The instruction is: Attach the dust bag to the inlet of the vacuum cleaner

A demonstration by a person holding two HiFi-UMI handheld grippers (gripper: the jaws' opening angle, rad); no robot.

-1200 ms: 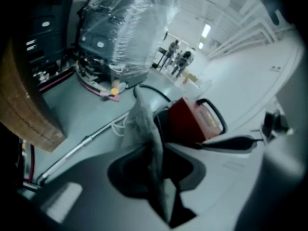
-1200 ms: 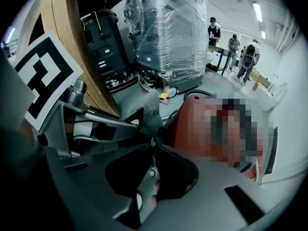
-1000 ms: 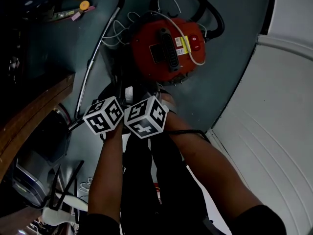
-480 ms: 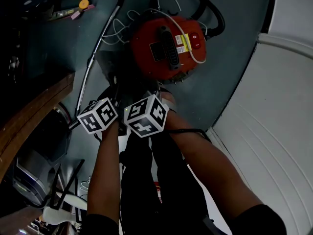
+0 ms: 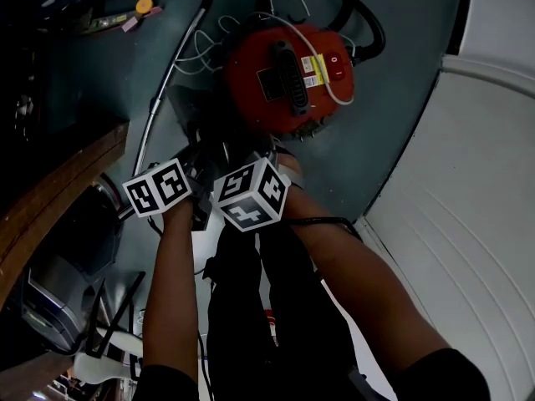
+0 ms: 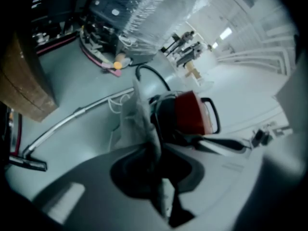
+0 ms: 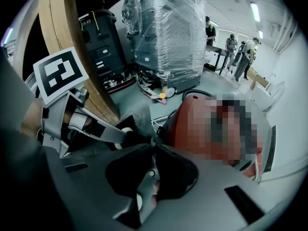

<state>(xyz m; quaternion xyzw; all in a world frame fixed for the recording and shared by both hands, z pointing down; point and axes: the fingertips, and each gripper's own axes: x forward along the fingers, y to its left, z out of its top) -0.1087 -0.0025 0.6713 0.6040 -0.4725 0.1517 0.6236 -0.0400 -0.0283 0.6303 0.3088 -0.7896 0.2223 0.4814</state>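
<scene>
The left gripper has its jaws clenched on a fold of the pale grey dust bag, which stands up out of them as a crumpled strip. The right gripper is clenched too, its tips meeting on the edge of the bag's dark flat collar, which has a white ring on it. From above, both grippers sit close together, the left one slightly apart to the left.

Just beyond them on the grey floor stands the red vacuum cleaner. The bag is outside it, held near its close side; the inlet itself is too dark to make out. A black hose loops on the far side and a metal wand lies to the left.
</scene>
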